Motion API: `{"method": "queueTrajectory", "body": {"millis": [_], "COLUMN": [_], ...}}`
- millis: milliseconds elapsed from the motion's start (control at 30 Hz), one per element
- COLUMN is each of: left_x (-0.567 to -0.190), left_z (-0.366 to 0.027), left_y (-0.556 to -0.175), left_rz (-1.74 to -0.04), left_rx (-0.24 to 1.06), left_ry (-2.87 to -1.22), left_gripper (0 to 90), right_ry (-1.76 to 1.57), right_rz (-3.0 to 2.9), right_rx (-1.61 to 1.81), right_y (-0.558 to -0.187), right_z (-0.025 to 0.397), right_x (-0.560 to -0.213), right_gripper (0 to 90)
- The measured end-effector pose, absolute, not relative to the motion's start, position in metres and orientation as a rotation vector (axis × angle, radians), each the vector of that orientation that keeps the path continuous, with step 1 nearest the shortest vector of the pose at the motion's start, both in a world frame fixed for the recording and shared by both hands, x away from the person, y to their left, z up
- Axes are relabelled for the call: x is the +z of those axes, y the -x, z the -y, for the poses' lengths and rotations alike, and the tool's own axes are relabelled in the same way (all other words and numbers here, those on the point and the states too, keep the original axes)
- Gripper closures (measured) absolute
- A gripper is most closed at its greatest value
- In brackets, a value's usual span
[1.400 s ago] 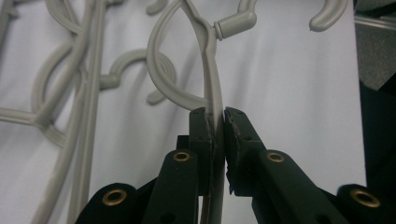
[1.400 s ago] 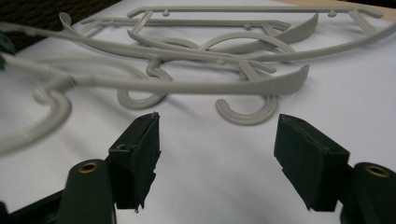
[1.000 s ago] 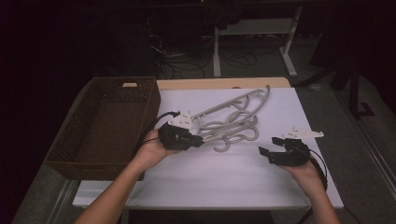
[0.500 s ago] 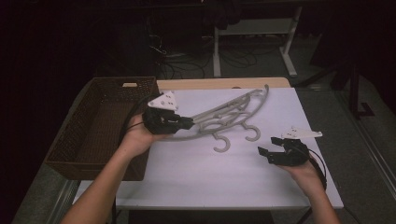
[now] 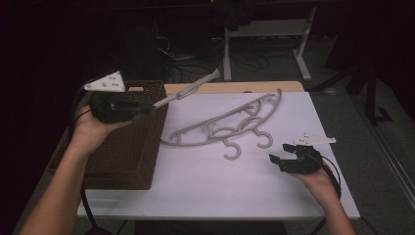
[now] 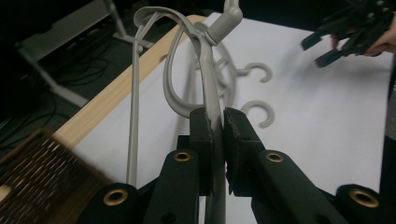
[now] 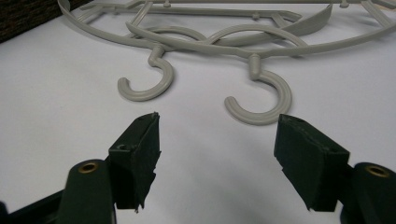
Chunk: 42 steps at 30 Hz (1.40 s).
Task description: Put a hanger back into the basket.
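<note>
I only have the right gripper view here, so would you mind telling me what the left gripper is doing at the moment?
Observer: The left gripper is shut on a grey hanger, holding it above the wicker basket.
Operator: Thank you. How many hangers remain on the table?
Observer: Two hangers lie overlapped on the white table; their hooks point toward the person.
Operator: And where is my gripper relative to them?
Observer: The right gripper sits open, right of the hooks, touching neither.

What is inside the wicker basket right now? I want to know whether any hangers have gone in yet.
The lifted hanger, clamped in the left gripper, hangs above the wicker basket, not in it. Two hangers lie on the white table. The basket's interior is too dark to judge.
</note>
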State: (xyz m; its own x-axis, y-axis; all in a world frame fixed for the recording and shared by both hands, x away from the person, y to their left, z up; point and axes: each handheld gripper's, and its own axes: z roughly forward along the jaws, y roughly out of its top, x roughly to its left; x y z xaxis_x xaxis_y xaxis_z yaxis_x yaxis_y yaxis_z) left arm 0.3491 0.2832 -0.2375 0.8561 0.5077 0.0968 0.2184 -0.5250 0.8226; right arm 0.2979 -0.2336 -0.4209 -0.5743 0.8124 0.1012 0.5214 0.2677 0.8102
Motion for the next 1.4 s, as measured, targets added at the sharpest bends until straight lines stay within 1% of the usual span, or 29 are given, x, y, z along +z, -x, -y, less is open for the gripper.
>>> {"method": "queueTrajectory", "body": {"millis": [200, 367, 400, 433, 467, 633, 833, 1167, 1333, 1400], "left_x": [-0.244, -0.251, -0.251, -0.253, -0.253, -0.262, -0.276, -0.306, -0.310, -0.313], "left_z": [-0.328, -0.369, -0.369, -0.379, -0.379, -0.404, -0.420, -0.419, -0.425, -0.426], "left_y": [-0.349, -0.339, -0.339, -0.335, -0.335, -0.325, -0.327, -0.346, -0.346, -0.345], "left_rz": [-0.613, -0.689, -0.689, -0.713, -0.713, -0.780, -0.847, -0.885, -0.899, -0.910], "left_rx": [0.412, 0.427, 0.427, 0.438, 0.438, 0.459, 0.445, 0.371, 0.345, 0.338], "left_ry": [-2.097, -2.076, -2.076, -2.072, -2.072, -2.056, -2.053, -2.065, -2.049, -2.072], "left_gripper": [83.1, 83.1, 83.1, 83.1, 83.1, 83.0, 83.0, 82.9, 82.9, 82.9], "right_ry": [-1.229, -1.225, -1.225, -1.222, -1.222, -1.223, -1.223, -1.222, -1.225, -1.224], "right_rz": [-2.212, -2.214, -2.214, -2.216, -2.216, -2.218, -2.222, -2.224, -2.221, -2.221], "right_rx": [1.207, 1.195, 1.195, 1.195, 1.195, 1.186, 1.179, 1.172, 1.170, 1.170], "right_y": [-0.300, -0.302, -0.302, -0.301, -0.301, -0.301, -0.302, -0.301, -0.301, -0.301], "right_z": [0.232, 0.229, 0.229, 0.229, 0.229, 0.232, 0.230, 0.230, 0.232, 0.232], "right_x": [-0.421, -0.421, -0.421, -0.422, -0.422, -0.423, -0.424, -0.424, -0.424, -0.424], "right_gripper": [30.1, 30.1, 30.1, 30.1, 30.1, 30.1, 30.1, 30.1, 30.1, 30.1]}}
